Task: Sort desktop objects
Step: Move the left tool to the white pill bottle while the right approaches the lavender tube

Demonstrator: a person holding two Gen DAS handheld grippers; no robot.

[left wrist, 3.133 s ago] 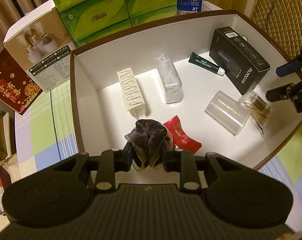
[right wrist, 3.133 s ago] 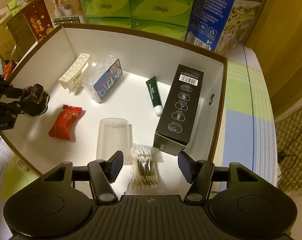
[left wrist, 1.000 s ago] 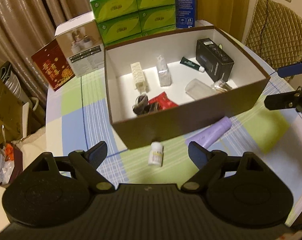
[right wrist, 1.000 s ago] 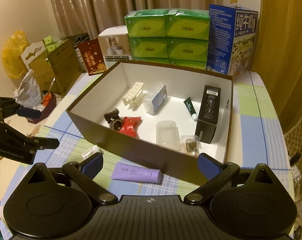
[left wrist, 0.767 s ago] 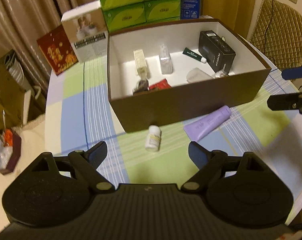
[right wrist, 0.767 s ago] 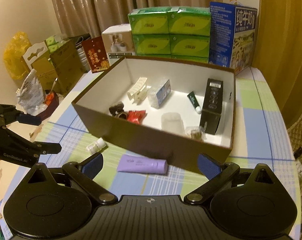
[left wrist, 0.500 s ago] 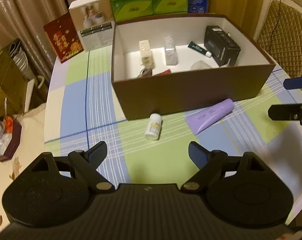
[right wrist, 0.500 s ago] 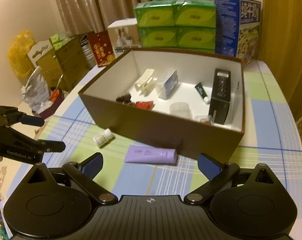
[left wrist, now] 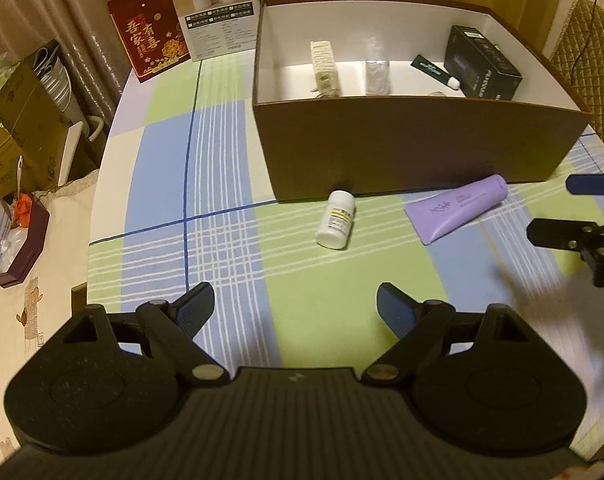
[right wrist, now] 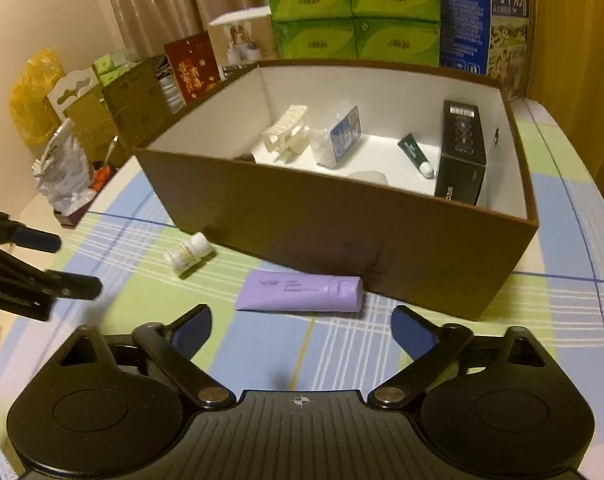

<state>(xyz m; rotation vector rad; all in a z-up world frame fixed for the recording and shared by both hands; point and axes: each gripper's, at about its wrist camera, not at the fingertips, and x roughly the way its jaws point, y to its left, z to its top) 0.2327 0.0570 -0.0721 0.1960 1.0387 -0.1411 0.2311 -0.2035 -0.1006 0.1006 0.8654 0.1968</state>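
A small white pill bottle (left wrist: 336,219) (right wrist: 188,255) lies on its side on the checked tablecloth, just in front of the brown box (left wrist: 418,148) (right wrist: 342,236). To its right lies a purple tube (left wrist: 458,208) (right wrist: 299,291). My left gripper (left wrist: 295,310) hangs open above the cloth, short of the bottle, nothing between its fingers. My right gripper (right wrist: 302,330) hovers just short of the purple tube; its jaws are closing and nothing is between them. Inside the box are a black carton (right wrist: 462,152), a green tube (right wrist: 414,154), a white clip (right wrist: 285,134) and a tissue pack (right wrist: 338,136).
Green tissue boxes (right wrist: 354,20), a blue milk carton (right wrist: 486,12), a white box (left wrist: 213,12) and a red card (left wrist: 149,36) stand behind the brown box. Cardboard boxes (left wrist: 17,128) and bags (right wrist: 61,168) crowd the floor past the table's left edge. A quilted chair (left wrist: 590,48) is at the right.
Both grippers have sunk toward the cloth in front of the box, so its contents are now partly hidden behind the near wall. The right jaws have narrowed slightly. Earlier the left released a dark scrunchie into the box.
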